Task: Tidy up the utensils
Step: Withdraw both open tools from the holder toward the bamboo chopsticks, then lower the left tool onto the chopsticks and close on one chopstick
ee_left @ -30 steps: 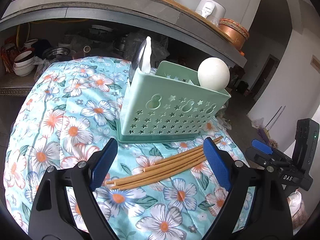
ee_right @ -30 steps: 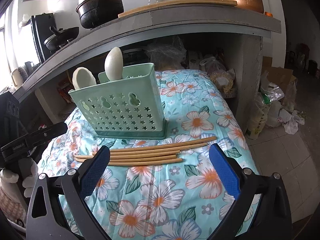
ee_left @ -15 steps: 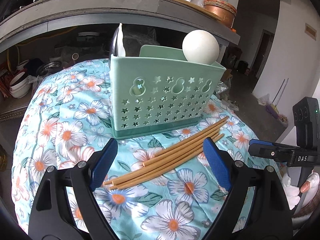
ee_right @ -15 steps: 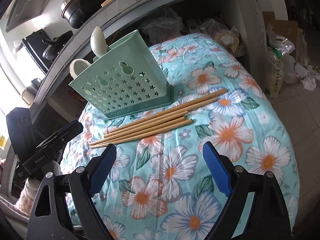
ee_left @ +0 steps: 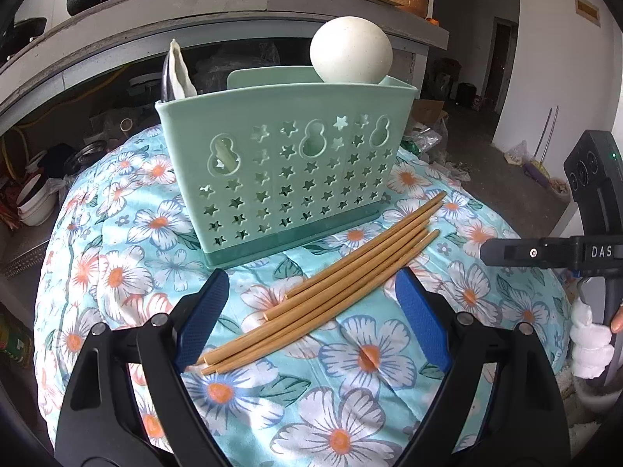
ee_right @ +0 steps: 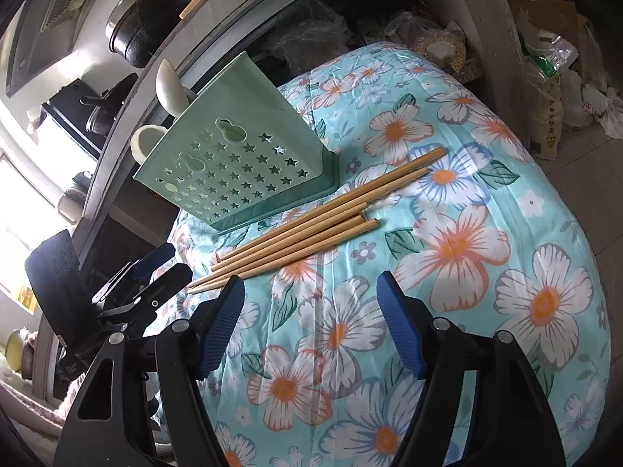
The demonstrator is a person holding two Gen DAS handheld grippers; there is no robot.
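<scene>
Bamboo chopsticks (ee_left: 331, 295), five, loose on floral cloth (ee_left: 350, 408).
Left gripper (ee_left: 311, 323): jaws apart, straddling their thin ends. Right gripper (ee_right: 311, 323): jaws apart, closing, empty, just short of them. One green holder (ee_left: 288, 171) behind.

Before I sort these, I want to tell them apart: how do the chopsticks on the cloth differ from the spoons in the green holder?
The chopsticks lie flat on the floral cloth in front of the green holder; the spoons stand upright inside it. The chopsticks are thin, straight and tan like bamboo; the spoons are cream-white with broad rounded bowls sticking above the rim. Neither is touched by any tongs.
</scene>
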